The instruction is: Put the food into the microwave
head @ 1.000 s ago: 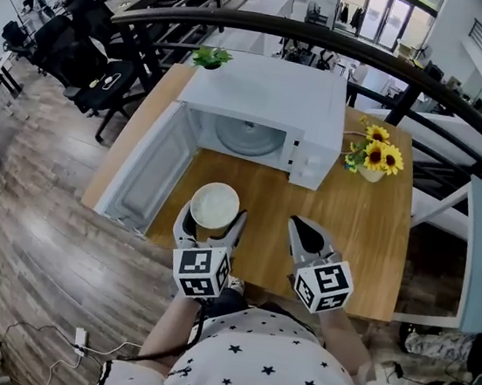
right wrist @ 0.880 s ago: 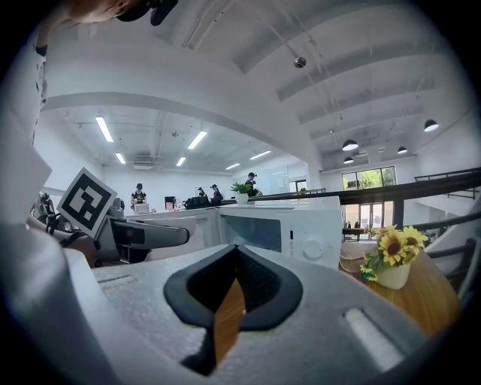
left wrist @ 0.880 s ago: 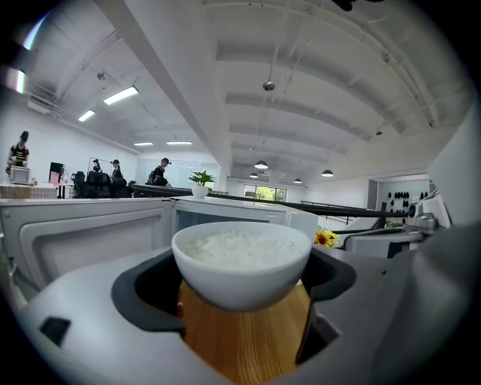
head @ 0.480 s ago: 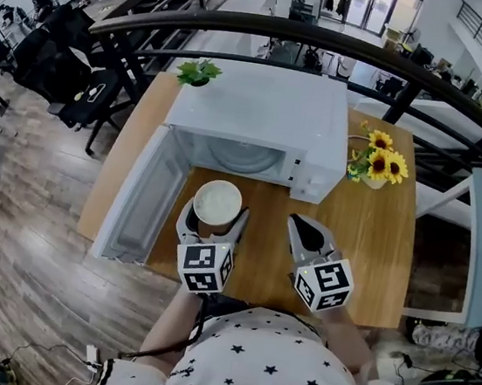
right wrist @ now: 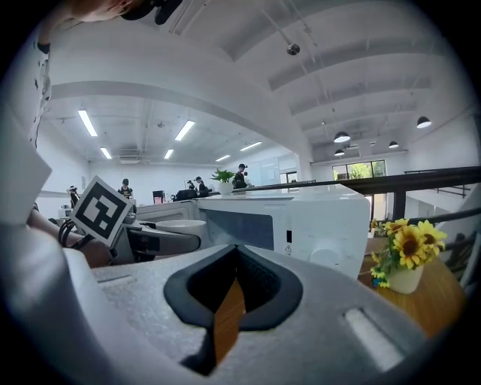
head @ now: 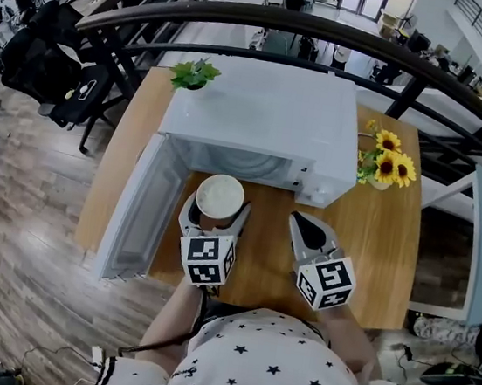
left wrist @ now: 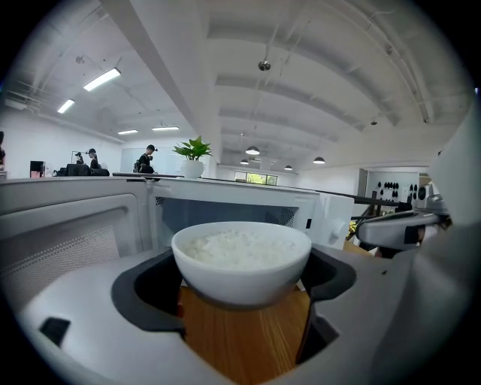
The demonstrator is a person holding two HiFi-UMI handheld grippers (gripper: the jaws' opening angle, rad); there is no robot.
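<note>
— Bowl of rice (head: 220, 196), whereabouts?
— Clamped between the dark, curved pads (left wrist: 146, 297) of the left claw (head: 214, 217), just outside the open mouth of the microwave (head: 268, 120), over the wooden surface (head: 376, 240). Not inside yet.
— Look of it?
— Round, smooth, glossy white, narrowing toward the foot; filled close to the rim with grainy white rice.
— And the right claw (head: 309, 231)?
— Pressed together on nothing, with only a thin sliver of wood grain visible through the slit. Level with the left one and apart from it, in front of the control panel (right wrist: 327, 233).
— Microwave itself?
— Boxy, matte white, flat on top. Door (head: 137, 209) swung wide to the left, with fine perforated mesh on its inner face.
— Anything else on the surface?
— Yellow sunflowers (head: 387, 165) in a small pale vase, just right of the microwave; a leafy green potted plant (head: 192, 73) by the back left corner.
</note>
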